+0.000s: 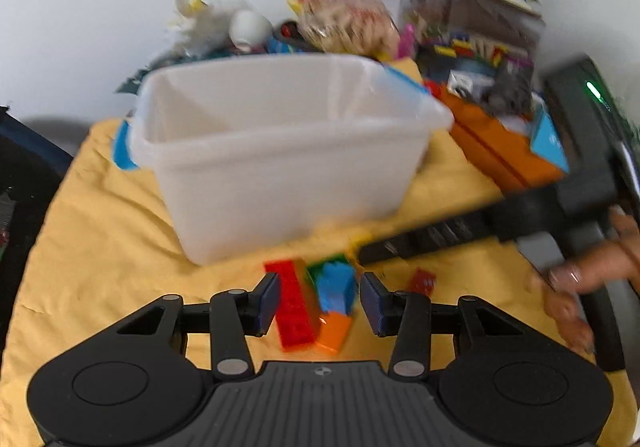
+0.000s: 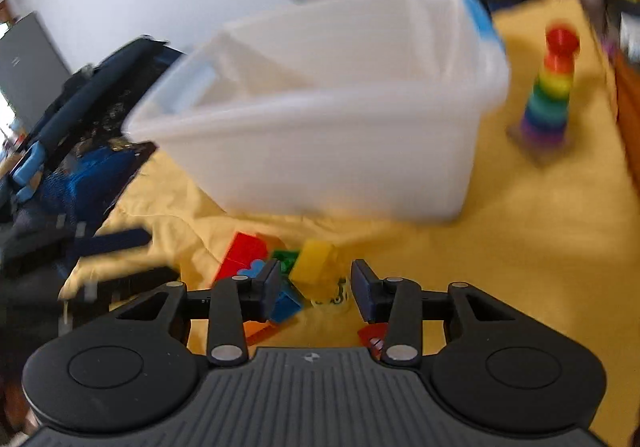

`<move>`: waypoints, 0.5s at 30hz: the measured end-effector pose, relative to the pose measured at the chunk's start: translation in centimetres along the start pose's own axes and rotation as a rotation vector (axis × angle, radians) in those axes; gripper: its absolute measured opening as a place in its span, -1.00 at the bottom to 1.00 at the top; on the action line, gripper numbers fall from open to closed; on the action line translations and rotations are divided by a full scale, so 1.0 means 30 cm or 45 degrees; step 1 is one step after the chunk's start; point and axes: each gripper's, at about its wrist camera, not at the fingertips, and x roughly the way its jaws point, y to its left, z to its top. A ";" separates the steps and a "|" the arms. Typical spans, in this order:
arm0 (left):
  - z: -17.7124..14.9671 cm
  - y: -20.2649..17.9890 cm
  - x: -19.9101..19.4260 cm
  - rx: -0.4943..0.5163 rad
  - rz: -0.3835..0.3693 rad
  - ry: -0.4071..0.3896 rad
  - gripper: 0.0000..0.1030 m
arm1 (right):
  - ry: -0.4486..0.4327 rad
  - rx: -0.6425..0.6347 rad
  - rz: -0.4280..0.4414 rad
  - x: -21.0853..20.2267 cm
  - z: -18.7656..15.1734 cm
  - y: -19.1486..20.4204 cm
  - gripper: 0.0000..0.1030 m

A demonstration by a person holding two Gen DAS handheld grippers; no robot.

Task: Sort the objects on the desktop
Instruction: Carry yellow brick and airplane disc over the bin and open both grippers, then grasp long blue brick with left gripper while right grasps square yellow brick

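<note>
A pile of toy bricks lies on the yellow cloth (image 1: 100, 239) in front of a white plastic bin (image 1: 280, 167). My left gripper (image 1: 319, 301) is open, its jaws on either side of a red brick (image 1: 294, 311), a blue brick (image 1: 336, 287) and an orange brick (image 1: 334, 333). My right gripper (image 2: 316, 289) is open over the same pile, with a yellow brick (image 2: 314, 261) between its jaws and a red brick (image 2: 242, 253) to the left. The right gripper also shows in the left wrist view (image 1: 440, 239), reaching in from the right. The white bin (image 2: 340, 151) looks empty.
A small red piece (image 1: 422, 281) lies right of the pile. A rainbow ring stacker (image 2: 550, 95) stands right of the bin. An orange box (image 1: 504, 151), toy boxes, a snack bag (image 1: 344, 23) and a white plush (image 1: 216, 23) crowd the back. A dark bag (image 2: 80, 119) sits left.
</note>
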 end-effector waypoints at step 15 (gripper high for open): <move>0.007 -0.060 0.215 0.167 -0.014 0.124 -0.50 | -0.004 -0.127 -0.070 -0.083 -0.087 -0.002 -0.44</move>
